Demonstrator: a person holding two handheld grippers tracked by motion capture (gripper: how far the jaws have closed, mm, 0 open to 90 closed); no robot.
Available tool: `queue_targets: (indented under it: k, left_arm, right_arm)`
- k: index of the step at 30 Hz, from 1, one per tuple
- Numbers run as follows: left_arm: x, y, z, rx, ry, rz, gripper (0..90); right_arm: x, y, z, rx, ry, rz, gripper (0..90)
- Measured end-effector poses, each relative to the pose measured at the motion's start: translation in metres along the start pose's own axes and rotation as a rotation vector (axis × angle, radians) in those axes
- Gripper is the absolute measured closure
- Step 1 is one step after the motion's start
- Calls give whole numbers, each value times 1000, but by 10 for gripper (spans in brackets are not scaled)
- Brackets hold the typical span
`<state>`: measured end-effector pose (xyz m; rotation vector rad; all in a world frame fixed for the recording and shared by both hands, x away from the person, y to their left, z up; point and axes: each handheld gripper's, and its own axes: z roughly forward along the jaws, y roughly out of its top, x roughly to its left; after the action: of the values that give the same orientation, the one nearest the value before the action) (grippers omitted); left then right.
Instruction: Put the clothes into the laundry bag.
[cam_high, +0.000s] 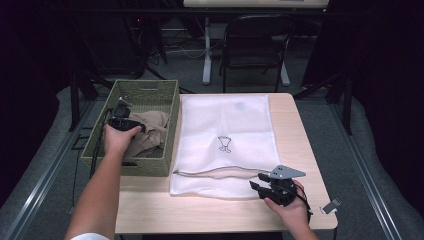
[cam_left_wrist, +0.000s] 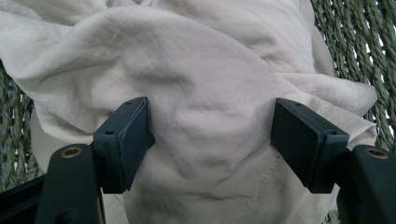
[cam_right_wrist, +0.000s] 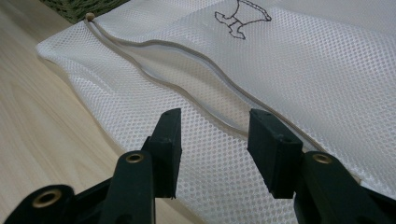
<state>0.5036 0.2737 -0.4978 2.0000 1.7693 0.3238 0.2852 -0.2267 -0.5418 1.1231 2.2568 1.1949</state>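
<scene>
The beige garment (cam_left_wrist: 205, 79) lies bunched in the woven basket (cam_high: 150, 87): light, limp, easily dragged; take a raised fold. Your left claw (cam_left_wrist: 212, 135) hangs spread over it. The white mesh laundry bag (cam_right_wrist: 299, 74) lies flat on the bench (cam_high: 210, 210); your right claw (cam_right_wrist: 214, 151) is spread at its unzipped mouth.

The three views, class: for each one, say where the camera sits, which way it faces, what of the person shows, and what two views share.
High view: above the person's side, facing forward and down on the wooden table; both forearms show, with left gripper and right gripper.
Left gripper view: rides the left gripper, facing the beige cloth in the woven basket.
Right gripper view: rides the right gripper, facing the mesh laundry bag.
Shared: high and right views show the bag's zipper opening.
</scene>
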Motion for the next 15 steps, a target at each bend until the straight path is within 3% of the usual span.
queue_targets:
  k: [15]
  left_arm:
    - [-1,3,14,18,-9,-11,170]
  right_arm:
    - [0,0,2,-5,5,6,548]
